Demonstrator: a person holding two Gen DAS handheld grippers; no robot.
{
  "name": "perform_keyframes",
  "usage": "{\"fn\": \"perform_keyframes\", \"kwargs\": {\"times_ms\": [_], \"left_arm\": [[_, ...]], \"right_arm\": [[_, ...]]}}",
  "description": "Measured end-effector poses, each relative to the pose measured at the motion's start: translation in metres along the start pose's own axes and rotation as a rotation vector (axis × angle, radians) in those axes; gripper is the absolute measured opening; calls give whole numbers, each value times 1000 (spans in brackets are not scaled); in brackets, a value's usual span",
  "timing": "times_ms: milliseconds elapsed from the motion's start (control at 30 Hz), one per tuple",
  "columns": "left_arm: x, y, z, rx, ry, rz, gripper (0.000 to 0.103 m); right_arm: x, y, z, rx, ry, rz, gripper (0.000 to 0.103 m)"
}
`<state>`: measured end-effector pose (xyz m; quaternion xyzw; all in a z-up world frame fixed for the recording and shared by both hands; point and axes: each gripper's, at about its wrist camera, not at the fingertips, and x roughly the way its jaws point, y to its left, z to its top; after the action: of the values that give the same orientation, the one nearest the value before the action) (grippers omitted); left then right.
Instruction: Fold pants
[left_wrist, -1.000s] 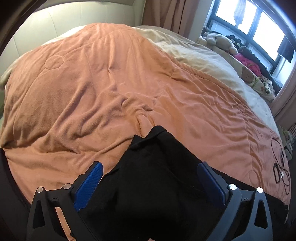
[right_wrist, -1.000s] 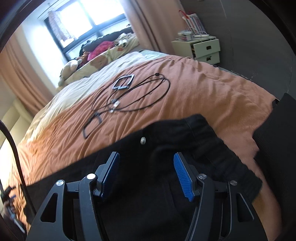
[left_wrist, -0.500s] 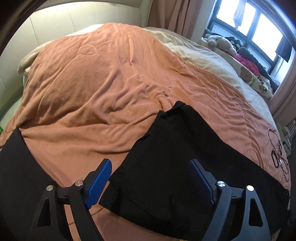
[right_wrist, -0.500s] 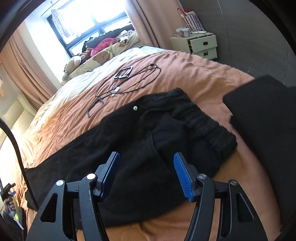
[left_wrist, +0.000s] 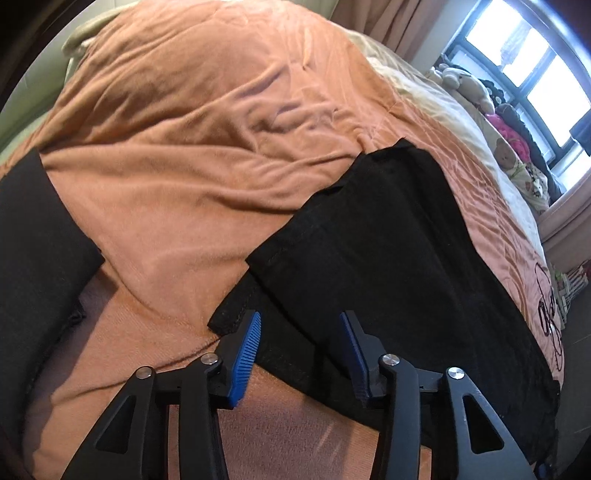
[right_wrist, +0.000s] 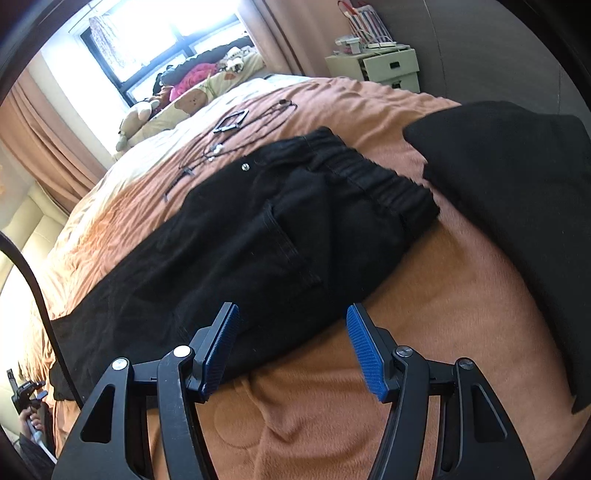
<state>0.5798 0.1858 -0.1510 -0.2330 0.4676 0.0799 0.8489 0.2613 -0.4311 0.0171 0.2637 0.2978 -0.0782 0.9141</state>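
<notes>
Black pants (left_wrist: 388, 258) lie flat and lengthwise on the orange blanket (left_wrist: 192, 155). In the left wrist view their leg hems (left_wrist: 236, 314) point toward me. My left gripper (left_wrist: 301, 321) hovers just over that hem end, its jaws closing with the cloth's edge between them; the pads stand apart from the cloth. The right wrist view shows the elastic waistband (right_wrist: 373, 177), a metal button (right_wrist: 243, 167) and a back pocket (right_wrist: 291, 243). My right gripper (right_wrist: 291, 310) is open at the near edge of the seat, with that edge lying between its fingers.
A dark folded cloth (left_wrist: 33, 258) lies at the left of the leg end, and another (right_wrist: 517, 203) right of the waistband. Black cables and a small frame (right_wrist: 232, 122) rest beyond the pants. Soft toys (right_wrist: 140, 114) line the window; a nightstand (right_wrist: 380, 66) stands behind.
Both grippers have drawn back toward the bed's near edge, so more of the pants shows. The left jaws have narrowed from wide open; the right jaws kept their gap.
</notes>
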Motion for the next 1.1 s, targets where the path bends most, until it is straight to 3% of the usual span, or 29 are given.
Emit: {"fn": "perform_keyframes", "kwargs": {"times_ms": [200,400,433,500,567,867,1033,1067,1100], "left_arm": [[25,5,2,-22,22,14,42],[40,7,9,-40,-5,18,42],[41,7,9,-39,-13,28,38],[39,7,10,-39,-21,50,6],[33,10,9,-45,-32,27,3],[-9,23,-3,-79,-76,5,2],[-2,27,-8,-120,-7,16,4],[-2,30,-10,-135,-2,11,12],[-3,31,-12,-141,1,4,28]], "right_arm": [[4,2,-4,3,16,-14,59],[15,-2,-6,21,34,-35,59],[18,-5,-6,30,38,-40,59],[21,-8,-8,46,44,-41,59],[23,-12,-10,57,51,-42,59],[19,-19,-11,81,46,-26,59],[17,-24,-12,84,54,-15,59],[16,-25,-11,87,55,-12,59],[15,-26,-12,89,55,-9,59]]}}
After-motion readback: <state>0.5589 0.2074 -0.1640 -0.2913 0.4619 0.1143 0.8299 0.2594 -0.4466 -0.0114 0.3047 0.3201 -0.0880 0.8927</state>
